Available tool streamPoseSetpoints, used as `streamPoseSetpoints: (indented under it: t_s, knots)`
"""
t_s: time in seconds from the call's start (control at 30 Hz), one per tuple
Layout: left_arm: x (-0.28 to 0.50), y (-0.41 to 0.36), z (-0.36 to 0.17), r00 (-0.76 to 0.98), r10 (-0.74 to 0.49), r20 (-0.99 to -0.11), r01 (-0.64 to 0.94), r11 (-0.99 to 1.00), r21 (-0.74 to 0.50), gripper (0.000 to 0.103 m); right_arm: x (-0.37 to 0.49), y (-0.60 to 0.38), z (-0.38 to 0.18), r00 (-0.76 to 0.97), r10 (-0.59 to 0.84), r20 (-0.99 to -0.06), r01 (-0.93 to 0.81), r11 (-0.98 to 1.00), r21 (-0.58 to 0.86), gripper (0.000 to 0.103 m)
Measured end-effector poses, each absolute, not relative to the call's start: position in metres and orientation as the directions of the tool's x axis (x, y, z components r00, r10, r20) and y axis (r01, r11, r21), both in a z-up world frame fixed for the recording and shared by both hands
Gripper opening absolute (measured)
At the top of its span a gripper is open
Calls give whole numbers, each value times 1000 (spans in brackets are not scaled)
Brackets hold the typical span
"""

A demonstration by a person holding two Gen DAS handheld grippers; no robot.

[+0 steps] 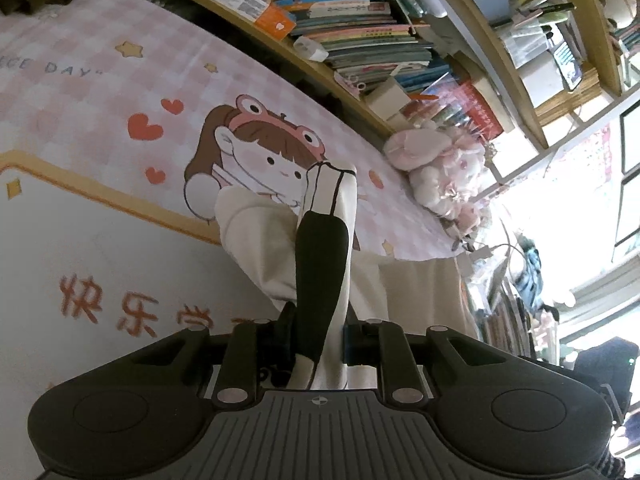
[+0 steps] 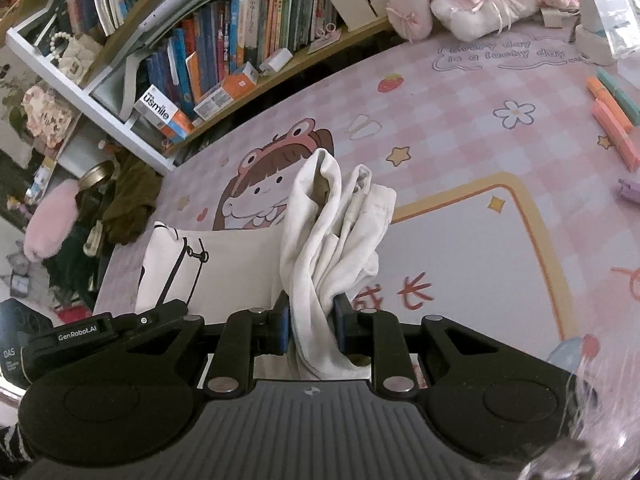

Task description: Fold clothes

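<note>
worktop (image 2: 460, 92): pink cartoon mat | on it: white garment (image 2: 224, 264), pastel markers (image 2: 612, 120), plushies (image 2: 472, 4), maybe an olive cloth (image 2: 128, 200)

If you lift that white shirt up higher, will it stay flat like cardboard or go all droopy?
Probably droopy. The white shirt already bunches into soft folds between the right hand-held gripper fingers, so it looks floppy. It likely weighs little, since a thin pinch in the left hand-held gripper holds it. It probably won't slip, though the loose part may swing.
</note>
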State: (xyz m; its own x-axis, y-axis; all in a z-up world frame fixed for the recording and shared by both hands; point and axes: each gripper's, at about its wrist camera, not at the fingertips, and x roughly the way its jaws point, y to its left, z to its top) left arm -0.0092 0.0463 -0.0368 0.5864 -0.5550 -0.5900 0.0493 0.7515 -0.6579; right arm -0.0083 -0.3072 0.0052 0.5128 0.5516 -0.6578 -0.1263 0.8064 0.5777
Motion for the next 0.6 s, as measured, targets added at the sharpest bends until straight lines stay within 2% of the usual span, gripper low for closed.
streamPoseSetpoints:
  t_s: [0.6]
  knots:
    - [-9,125,-29,580,-615,-535,155,727,-669,19,-36,-222,28,595,477,-647,-75,834,546,19]
